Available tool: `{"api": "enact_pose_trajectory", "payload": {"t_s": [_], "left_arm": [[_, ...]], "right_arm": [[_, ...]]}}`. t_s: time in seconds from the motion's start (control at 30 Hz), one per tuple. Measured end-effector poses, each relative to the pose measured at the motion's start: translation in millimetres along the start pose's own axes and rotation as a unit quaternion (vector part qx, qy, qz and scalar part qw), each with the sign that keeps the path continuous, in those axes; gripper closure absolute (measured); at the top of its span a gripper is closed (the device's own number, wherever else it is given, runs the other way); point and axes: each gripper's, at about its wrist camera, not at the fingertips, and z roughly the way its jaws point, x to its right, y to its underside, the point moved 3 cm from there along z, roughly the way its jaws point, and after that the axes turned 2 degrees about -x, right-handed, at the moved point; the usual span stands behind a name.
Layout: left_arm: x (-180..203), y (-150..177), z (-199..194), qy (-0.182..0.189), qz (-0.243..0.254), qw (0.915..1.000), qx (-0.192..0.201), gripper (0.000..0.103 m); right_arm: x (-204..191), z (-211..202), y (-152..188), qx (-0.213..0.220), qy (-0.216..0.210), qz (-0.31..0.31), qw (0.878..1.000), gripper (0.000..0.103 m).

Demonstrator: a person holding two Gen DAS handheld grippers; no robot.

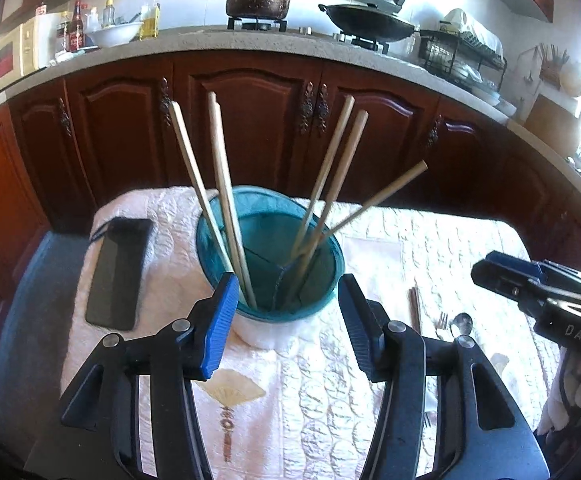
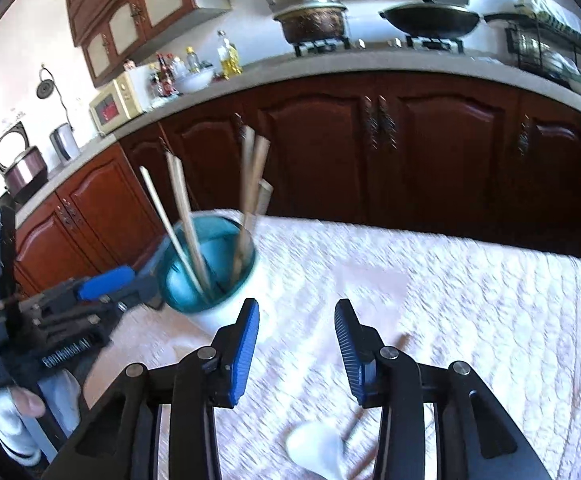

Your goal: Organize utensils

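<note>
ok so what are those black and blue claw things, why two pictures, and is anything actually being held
Each claw is a hand-held two-finger gripper with a camera looking along its fingers, hence two pictures. One view is from the left gripper, the other from the right gripper. Both stand open and hold nothing. On the white cloth stands a teal-lined holder with five chopsticks. Beside it lie a phone, a metal spoon, a fork, dark chopsticks and a white spoon.

At the frame's centre a teal-rimmed utensil holder (image 1: 270, 256) holds five wooden chopsticks (image 1: 226, 204). The left gripper (image 1: 286, 322), jaws wide and empty, frames it. A phone (image 1: 118, 272) lies left; a spoon (image 1: 461, 324) lower right.
</note>
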Motion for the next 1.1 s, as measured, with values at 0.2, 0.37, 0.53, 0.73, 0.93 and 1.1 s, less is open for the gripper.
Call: {"api": "enact_pose_trajectory", "payload": {"t_s": [0.2,0.37,0.53,0.73,0.93,1.1], "left_arm": [[10.6,12.6,11.6,0.020,0.002,0.9995,-0.026,0.052],[23.3,31.5,28.7,0.046,0.006,0.9965,-0.069,0.052],[33.6,53.6,47.4,0.090,-0.001,0.9877,-0.128,0.052],[58.4,84.2,77.1,0.163,0.002,0.9650,-0.205,0.052],[77.2,99.8,103.6,0.196,-0.003,0.9497,-0.244,0.052],[94.2,109.5,115.5,0.205,0.018,0.9449,-0.255,0.053]], "right_arm": [[40.9,3.0,28.6,-0.033,0.024,0.015,0.999,0.065],[76.6,13.0,59.0,-0.074,0.045,0.043,0.995,0.065],[101.7,25.6,80.0,-0.100,0.044,0.075,0.991,0.065],[103.9,35.0,79.3,-0.101,0.024,0.094,0.990,0.065],[101.2,39.5,71.5,-0.098,0.012,0.095,0.991,0.065],[99.3,54.6,66.6,-0.111,0.008,0.087,0.990,0.065]]}}
